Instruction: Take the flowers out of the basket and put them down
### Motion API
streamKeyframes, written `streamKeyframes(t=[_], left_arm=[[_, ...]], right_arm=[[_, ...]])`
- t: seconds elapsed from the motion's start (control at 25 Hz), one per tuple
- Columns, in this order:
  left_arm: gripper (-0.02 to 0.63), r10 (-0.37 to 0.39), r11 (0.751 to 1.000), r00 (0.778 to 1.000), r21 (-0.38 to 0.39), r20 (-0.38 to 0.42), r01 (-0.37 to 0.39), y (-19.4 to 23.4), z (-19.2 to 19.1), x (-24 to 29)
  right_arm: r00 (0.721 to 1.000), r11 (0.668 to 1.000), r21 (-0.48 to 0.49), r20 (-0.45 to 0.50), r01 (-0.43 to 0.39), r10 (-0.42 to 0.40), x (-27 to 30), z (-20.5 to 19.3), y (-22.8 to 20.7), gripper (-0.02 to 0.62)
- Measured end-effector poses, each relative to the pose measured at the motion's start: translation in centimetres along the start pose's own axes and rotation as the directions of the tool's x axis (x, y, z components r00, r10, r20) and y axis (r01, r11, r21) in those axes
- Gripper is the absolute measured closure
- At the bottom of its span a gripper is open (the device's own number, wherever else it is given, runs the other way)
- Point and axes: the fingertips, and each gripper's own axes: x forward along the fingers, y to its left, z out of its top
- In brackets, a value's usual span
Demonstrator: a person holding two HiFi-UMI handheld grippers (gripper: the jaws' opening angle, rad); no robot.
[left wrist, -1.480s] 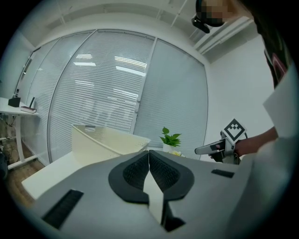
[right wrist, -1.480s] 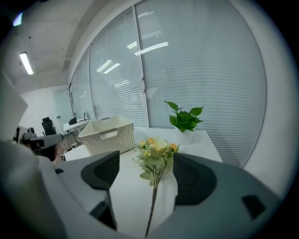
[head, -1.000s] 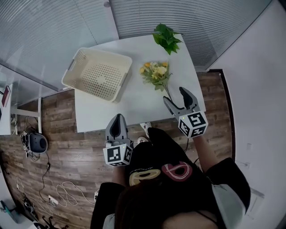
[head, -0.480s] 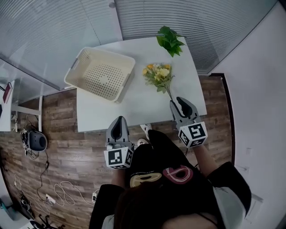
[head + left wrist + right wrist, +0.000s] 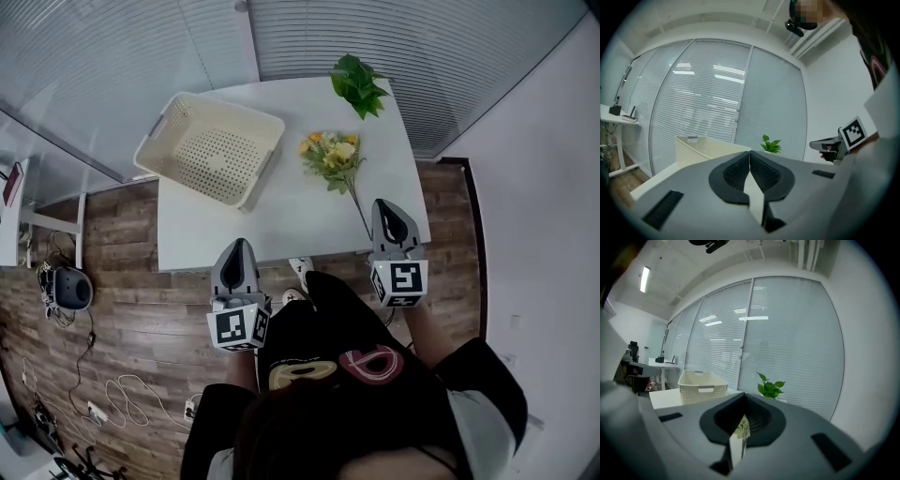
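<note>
The yellow and orange flowers (image 5: 330,157) lie on the white table (image 5: 281,220), right of the empty cream basket (image 5: 211,150). Their stem (image 5: 359,214) runs toward the near edge. My right gripper (image 5: 386,204) hovers at that edge, just right of the stem's end. Its jaws have just been closing and are now shut, with nothing between them. My left gripper (image 5: 235,246) is shut and empty at the near edge, in front of the basket. In the left gripper view the shut gripper (image 5: 750,153) faces the basket (image 5: 701,145). In the right gripper view the shut gripper (image 5: 743,397) also faces the basket (image 5: 703,386).
A green leafy plant (image 5: 356,82) stands at the table's far right corner. Glass walls with blinds run behind the table. A white wall is on the right. Cables and a dark device (image 5: 70,289) lie on the wooden floor at the left.
The right gripper's jaws went from wide open around the stem's end to shut, and the gripper drew slightly right of the stem. The flowers stayed on the table. The left gripper barely moved.
</note>
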Motion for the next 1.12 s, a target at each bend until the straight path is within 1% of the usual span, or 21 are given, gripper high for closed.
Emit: streamKeyframes(t=[0.16, 0.4, 0.56, 0.68, 0.84, 1.12], left_arm=[[0.588, 0.015, 1.000, 1.000, -0.006, 0.013, -0.015, 0.4, 0.4, -0.2], [0.588, 0.020, 1.000, 0.999, 0.000, 0.027, -0.020, 0.6, 1.0, -0.1], [0.588, 0.013, 1.000, 0.999, 0.001, 0.035, -0.013, 0.4, 1.2, 0.0], [0.588, 0.009, 1.000, 0.999, 0.011, 0.037, -0.009, 0.4, 1.3, -0.1], [0.588, 0.008, 1.000, 0.999, -0.004, 0.036, -0.008, 0.5, 1.0, -0.2], [0.588, 0.006, 1.000, 0.999, 0.003, 0.045, -0.006, 0.7, 1.2, -0.2]], right_arm=[[0.999, 0.999, -0.045, 0.037, -0.030, 0.031, 0.0, 1.3, 0.4, 0.588], [0.997, 0.995, -0.066, 0.038, -0.068, 0.071, 0.2, 1.2, 1.1, 0.588], [0.997, 0.993, -0.090, 0.035, -0.072, 0.075, 0.2, 1.0, 1.2, 0.588], [0.996, 0.993, -0.086, 0.031, -0.076, 0.079, 0.1, 0.9, 1.4, 0.588], [0.996, 0.990, -0.112, 0.027, -0.086, 0.090, 0.1, 0.9, 1.9, 0.588], [0.996, 0.990, -0.114, 0.009, -0.088, 0.090, 0.3, 0.6, 2.0, 0.588]])
